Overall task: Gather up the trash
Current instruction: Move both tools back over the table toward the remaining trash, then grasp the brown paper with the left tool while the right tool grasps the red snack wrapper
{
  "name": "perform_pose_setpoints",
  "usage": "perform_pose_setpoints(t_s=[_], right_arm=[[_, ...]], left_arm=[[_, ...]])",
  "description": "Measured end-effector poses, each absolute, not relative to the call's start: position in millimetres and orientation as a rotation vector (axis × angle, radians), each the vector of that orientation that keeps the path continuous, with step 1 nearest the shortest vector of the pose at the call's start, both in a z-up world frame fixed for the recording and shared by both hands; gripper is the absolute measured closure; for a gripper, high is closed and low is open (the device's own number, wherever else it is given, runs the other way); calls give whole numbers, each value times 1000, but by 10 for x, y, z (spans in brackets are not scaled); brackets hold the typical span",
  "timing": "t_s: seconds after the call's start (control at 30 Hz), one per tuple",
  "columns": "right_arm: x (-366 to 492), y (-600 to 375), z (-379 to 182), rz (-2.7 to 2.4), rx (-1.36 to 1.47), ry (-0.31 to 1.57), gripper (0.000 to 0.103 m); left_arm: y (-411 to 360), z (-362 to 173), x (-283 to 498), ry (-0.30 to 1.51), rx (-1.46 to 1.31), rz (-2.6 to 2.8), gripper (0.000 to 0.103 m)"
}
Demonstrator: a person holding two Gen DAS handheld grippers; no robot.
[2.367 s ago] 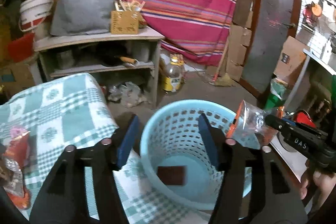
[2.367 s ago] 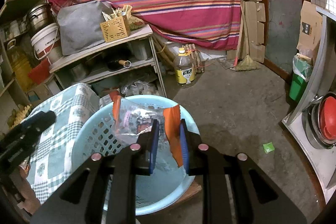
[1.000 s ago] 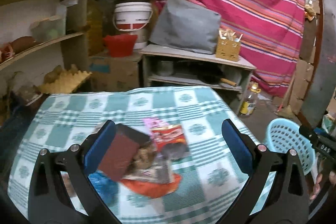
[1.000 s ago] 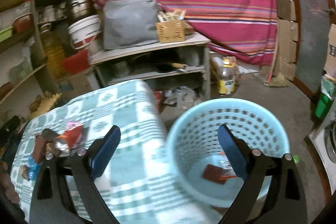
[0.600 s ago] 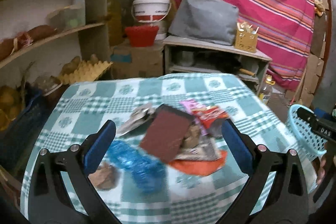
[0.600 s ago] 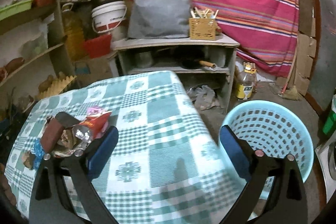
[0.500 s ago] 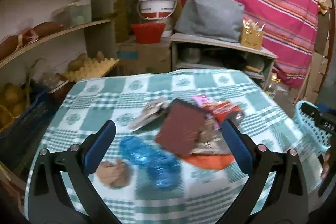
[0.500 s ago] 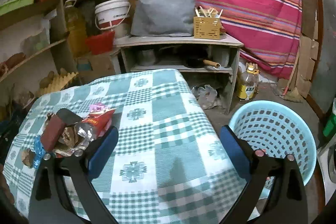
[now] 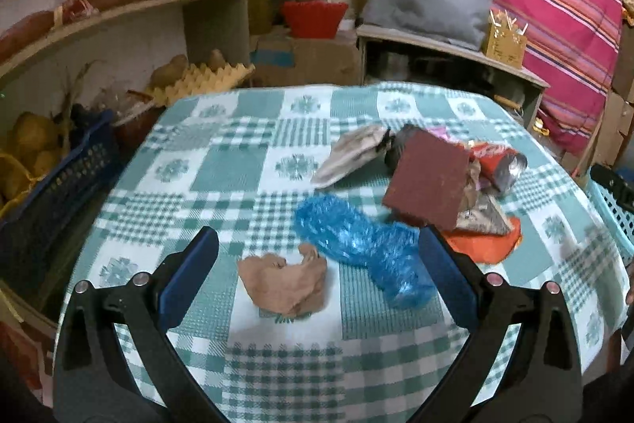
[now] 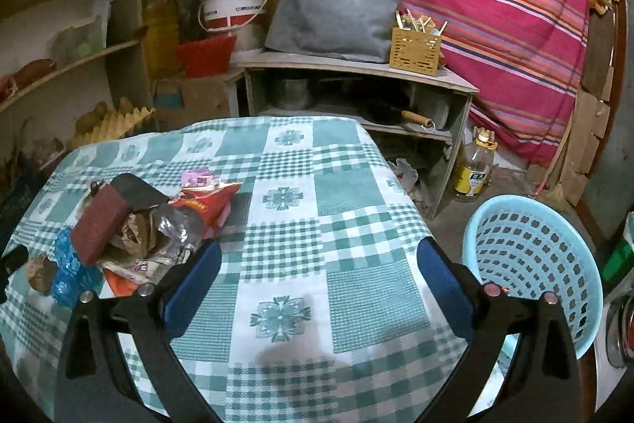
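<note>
Left gripper (image 9: 317,256): jaws wide apart, empty, above crumpled brown paper (image 9: 284,286) and blue wrapper (image 9: 356,244).
Right gripper (image 10: 319,264): jaws wide apart, empty, over checked tablecloth (image 10: 337,224).
Trash pile (image 10: 130,221): on tablecloth, left.
Basket (image 10: 531,264): beside table, right.

Left black two-finger gripper (image 9: 317,256) w/ blue pads (image 9: 190,274), silver & red screws; right black two-finger gripper (image 10: 319,270): same build, blue pads (image 10: 194,280).
</note>
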State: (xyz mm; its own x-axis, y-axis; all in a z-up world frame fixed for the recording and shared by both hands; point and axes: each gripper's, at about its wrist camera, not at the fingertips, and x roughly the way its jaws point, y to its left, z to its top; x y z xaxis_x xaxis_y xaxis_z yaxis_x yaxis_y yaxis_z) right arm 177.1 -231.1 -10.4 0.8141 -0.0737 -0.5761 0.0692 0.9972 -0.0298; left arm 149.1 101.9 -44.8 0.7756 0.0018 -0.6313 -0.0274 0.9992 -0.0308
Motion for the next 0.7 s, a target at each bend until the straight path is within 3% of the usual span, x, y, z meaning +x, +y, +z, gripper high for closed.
perform_pose_setpoints(t_s=[0.3,0.57,0.63,0.7], right_arm=[[1833,-2113,-166,-54,-41,630,6],[1919,-1911,-281,-3,-50,677,6],[1932,-1841,-313,12,-61,687,6],[1945,-1746,-341,30,-77,695,6]], left_arm=[[1065,-730,1623,794,-75,-43,6],[1205,-850,1710,829,-95,-24,35],[1208,-831,1725,828,-97,-36,51],[1209,-811,1740,829,-106,-53,58]])
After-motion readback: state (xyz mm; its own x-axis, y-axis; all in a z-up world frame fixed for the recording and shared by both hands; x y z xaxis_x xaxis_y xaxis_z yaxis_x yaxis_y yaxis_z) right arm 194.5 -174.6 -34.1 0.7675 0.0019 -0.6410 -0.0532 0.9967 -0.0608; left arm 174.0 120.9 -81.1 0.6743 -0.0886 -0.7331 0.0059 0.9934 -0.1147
